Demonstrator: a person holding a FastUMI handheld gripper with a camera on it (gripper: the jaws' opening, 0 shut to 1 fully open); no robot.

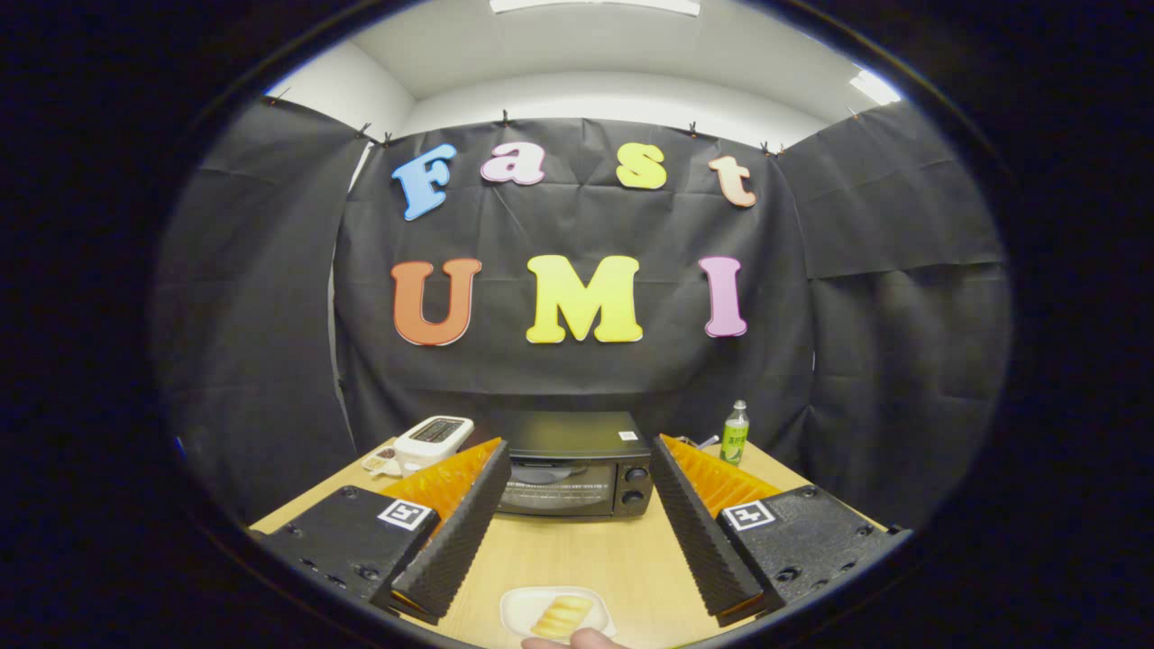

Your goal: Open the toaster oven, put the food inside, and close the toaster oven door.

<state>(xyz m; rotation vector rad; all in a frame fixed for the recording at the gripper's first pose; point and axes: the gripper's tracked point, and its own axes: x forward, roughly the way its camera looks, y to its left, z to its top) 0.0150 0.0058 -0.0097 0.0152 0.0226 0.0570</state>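
Gripper [577, 460] spread wide, level above table [613, 550], aimed at closed toaster oven [577, 464].

Wooden table [622, 550], black cloth wall [577, 361]

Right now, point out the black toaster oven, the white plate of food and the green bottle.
black toaster oven [577, 476], gripper view, glass door.
white plate [517, 609], gripper view, bare rim.
green bottle [736, 436], gripper view, body.

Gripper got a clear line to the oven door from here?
Probably yes. The gripper is open, and the oven sits straight ahead beyond the jaws with its door shut. Bare table lies between them. The plate of food sits nearer than the jaws, out of the path.
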